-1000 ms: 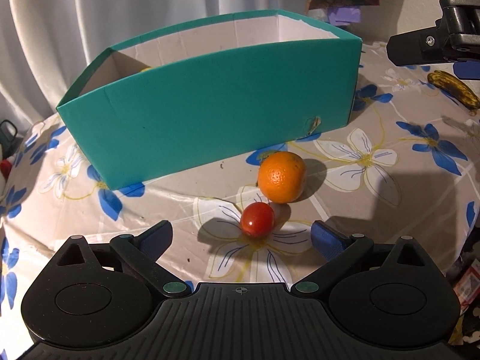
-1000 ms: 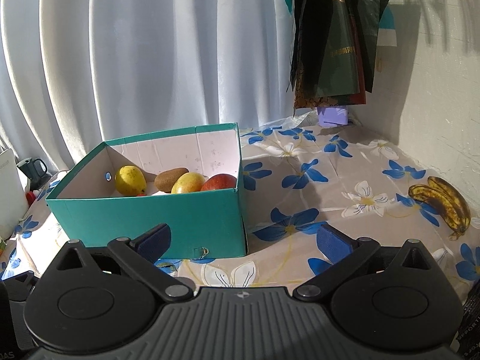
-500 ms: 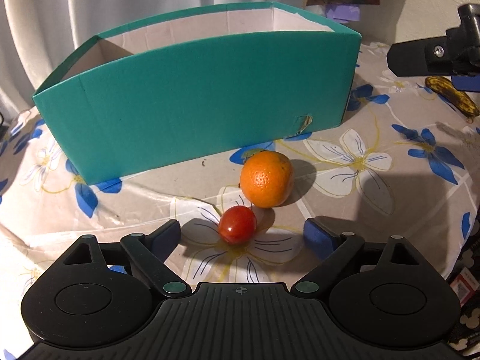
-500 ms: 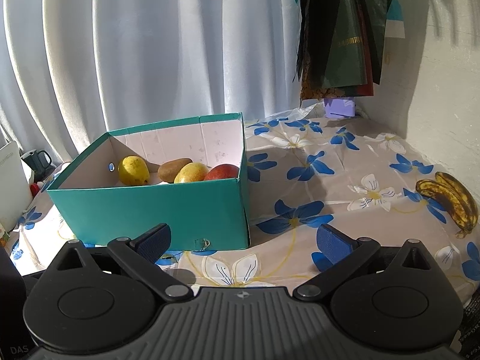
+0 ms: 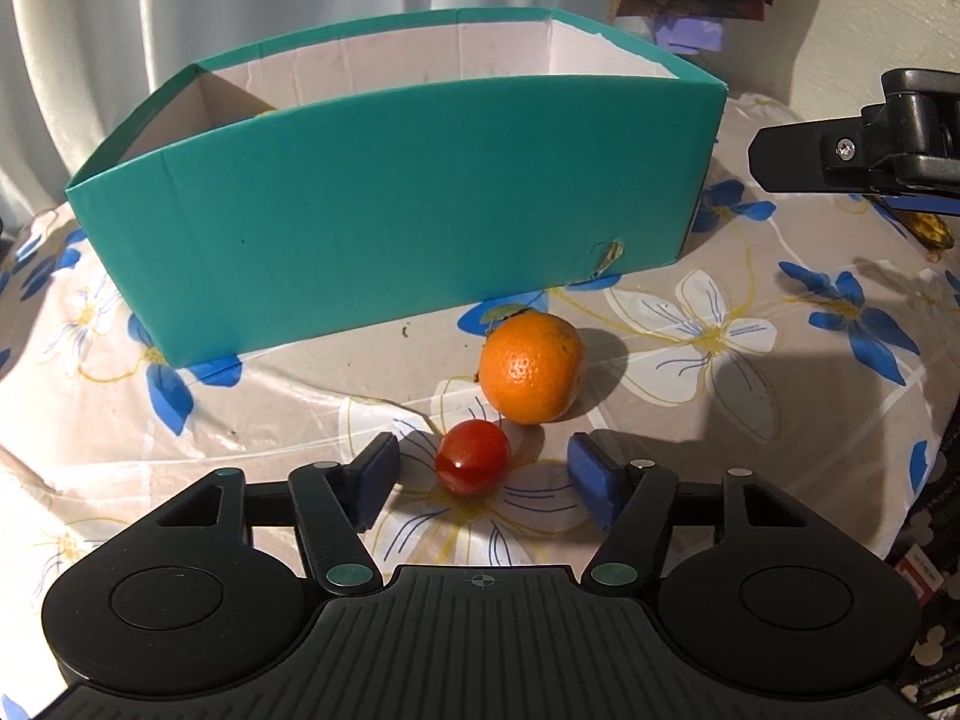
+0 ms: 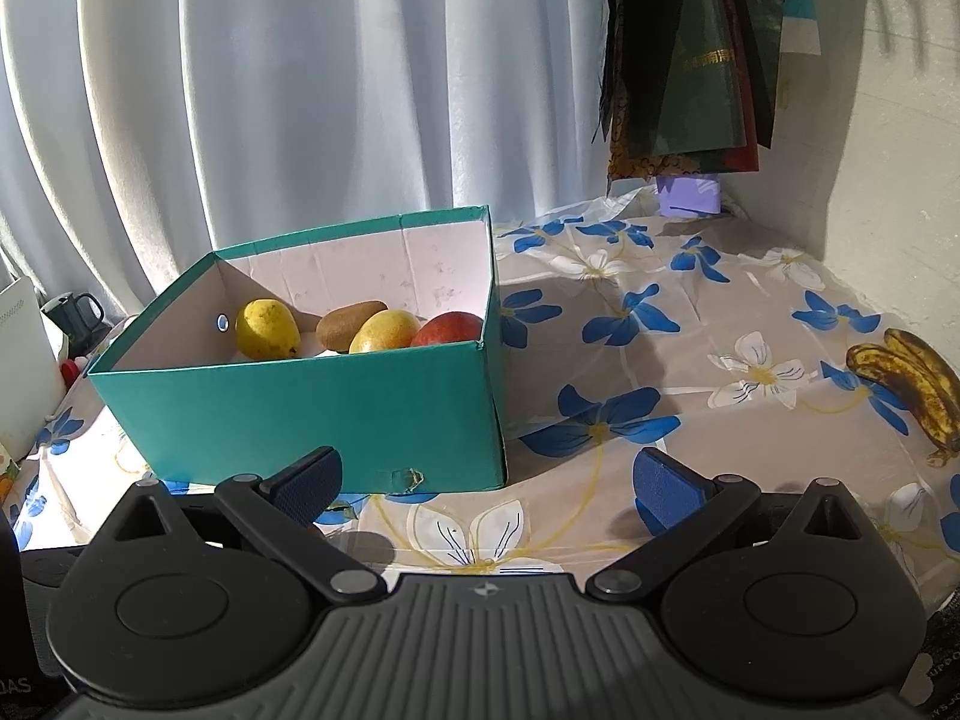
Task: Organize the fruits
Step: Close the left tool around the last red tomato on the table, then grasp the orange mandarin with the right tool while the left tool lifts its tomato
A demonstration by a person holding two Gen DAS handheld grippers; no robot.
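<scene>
My left tongs (image 5: 483, 474) released, now narrowed around the tomato (image 5: 473, 464) on the desk (image 5: 270, 420), not touching | orange (image 5: 531, 367) just behind | right tongs (image 6: 486, 483) released, idle | next: clench, carry to box (image 5: 390, 204).

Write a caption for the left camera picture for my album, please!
Open left tool straddles a small red tomato, an orange just beyond, teal box behind.

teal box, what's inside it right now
The right wrist view shows the teal box holding a yellow pear, a kiwi, a yellow-orange fruit and a red fruit. The near wall hides the floor and anything lying low.
</scene>
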